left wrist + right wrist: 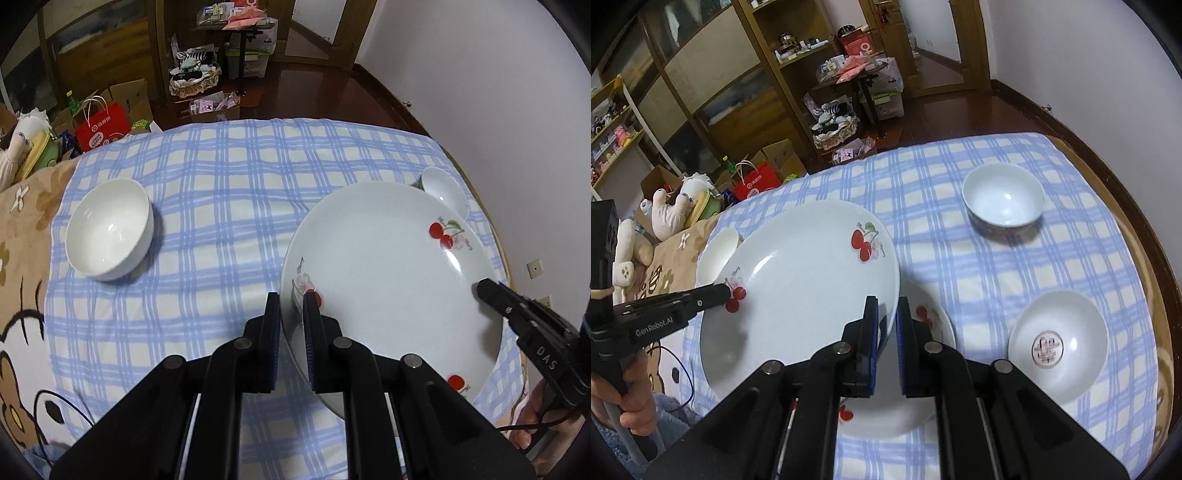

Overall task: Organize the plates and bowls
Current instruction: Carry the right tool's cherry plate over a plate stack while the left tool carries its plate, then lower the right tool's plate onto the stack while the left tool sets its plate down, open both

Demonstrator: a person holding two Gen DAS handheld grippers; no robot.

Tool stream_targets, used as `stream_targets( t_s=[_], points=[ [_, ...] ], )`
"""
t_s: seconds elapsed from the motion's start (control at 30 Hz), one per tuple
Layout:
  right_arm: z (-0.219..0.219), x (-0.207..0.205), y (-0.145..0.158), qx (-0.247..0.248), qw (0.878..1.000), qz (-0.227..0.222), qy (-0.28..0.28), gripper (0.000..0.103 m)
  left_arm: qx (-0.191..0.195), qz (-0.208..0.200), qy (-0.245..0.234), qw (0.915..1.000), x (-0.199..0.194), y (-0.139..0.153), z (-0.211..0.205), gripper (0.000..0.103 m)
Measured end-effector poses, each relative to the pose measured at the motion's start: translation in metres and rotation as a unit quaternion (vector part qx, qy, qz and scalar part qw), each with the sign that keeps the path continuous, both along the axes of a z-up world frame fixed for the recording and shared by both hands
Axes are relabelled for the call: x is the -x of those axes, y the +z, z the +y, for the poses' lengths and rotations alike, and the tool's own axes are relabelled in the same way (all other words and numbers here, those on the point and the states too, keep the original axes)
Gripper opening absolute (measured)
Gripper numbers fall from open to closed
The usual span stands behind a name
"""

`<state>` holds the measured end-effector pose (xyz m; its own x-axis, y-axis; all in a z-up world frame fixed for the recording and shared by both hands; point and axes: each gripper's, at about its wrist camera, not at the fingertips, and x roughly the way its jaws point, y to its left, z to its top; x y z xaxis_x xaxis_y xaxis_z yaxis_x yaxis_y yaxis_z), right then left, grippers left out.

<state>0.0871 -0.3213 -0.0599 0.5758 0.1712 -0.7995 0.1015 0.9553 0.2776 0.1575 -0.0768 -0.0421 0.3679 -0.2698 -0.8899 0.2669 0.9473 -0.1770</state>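
1. Left wrist view: my left hand-held gripper [291, 314] is clamped on the near-left rim of the big cherry plate [388, 280], one finger under the rim and one over it. The plate is tilted and held up over the blue checked cloth [221, 184].
2. In the same view my right hand-held gripper [487, 291] grips the plate's opposite rim, its black tip resting on the inner face; I cannot see its lower finger from here.
3. A plain white bowl [110, 229] sits upright on the cloth well to the left of the plate. Just behind the plate's far edge a small bowl [445, 188] peeks out, partly hidden.
4. Right wrist view: my right hand-held gripper [886, 317] is closed on the right rim of the cherry plate [798, 295], blue pads on either side of the edge.
5. My left hand-held gripper [720, 293] reaches in from the left and pinches the far rim beside a cherry print.
6. Under the raised plate lies a second cherry plate [923, 369], flat on the cloth [960, 266], mostly covered.
7. To the right stands a shallow bowl with a round mark [1058, 345]; farther back stands a bowl with a dark outside [1003, 199]. The white bowl [716, 251] shows behind the raised plate's left edge.
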Motion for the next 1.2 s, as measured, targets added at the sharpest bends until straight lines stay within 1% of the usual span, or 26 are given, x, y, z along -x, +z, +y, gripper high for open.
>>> stream_targets(
  t_s=[0.03,0.17,0.27,0.43,0.53,0.63,0.8,0.87,0.97,1.13,1.2],
  points=[
    [0.0,0.004,-0.001,-0.001,1.0,0.0,-0.001,0.01,0.005,0.001,0.001,1.0,0.004,0.0,0.002,0.012],
    [0.0,0.018,-0.006,-0.003,1.0,0.002,-0.003,0.01,0.003,-0.006,-0.006,1.0,0.019,0.0,0.0,0.012],
    [-0.003,0.026,-0.011,-0.01,1.0,0.003,-0.008,0.01,0.009,-0.005,-0.008,0.9999,0.023,-0.002,0.0,0.012],
    [-0.004,0.032,-0.015,-0.014,1.0,0.004,-0.008,0.01,-0.001,-0.017,-0.012,0.9998,0.031,-0.005,-0.002,0.012],
    [-0.004,0.035,-0.019,-0.011,1.0,0.004,-0.011,0.01,0.007,-0.01,-0.014,0.9998,0.031,-0.012,-0.002,0.012],
    [-0.004,0.038,-0.023,-0.011,1.0,0.003,-0.014,0.01,0.005,-0.006,-0.017,0.9998,0.032,-0.02,-0.003,0.012],
    [-0.008,0.043,-0.029,-0.027,0.999,-0.001,-0.023,0.01,0.003,0.01,-0.023,0.9997,0.031,-0.034,-0.005,0.012],
    [-0.008,0.044,-0.031,-0.025,0.999,-0.003,-0.026,0.01,0.006,0.012,-0.024,0.9996,0.031,-0.038,-0.006,0.012],
    [-0.008,0.044,-0.039,-0.019,0.999,-0.007,-0.029,0.01,0.003,0.014,-0.027,0.9995,0.031,-0.043,-0.008,0.012],
    [-0.013,0.045,-0.053,-0.032,0.999,-0.018,-0.034,0.01,-0.001,0.024,-0.027,0.9993,0.029,-0.055,-0.011,0.012],
    [-0.013,0.044,-0.059,-0.022,0.999,-0.019,-0.035,0.01,-0.004,0.026,-0.028,0.9993,0.028,-0.059,-0.014,0.012]
  ],
)
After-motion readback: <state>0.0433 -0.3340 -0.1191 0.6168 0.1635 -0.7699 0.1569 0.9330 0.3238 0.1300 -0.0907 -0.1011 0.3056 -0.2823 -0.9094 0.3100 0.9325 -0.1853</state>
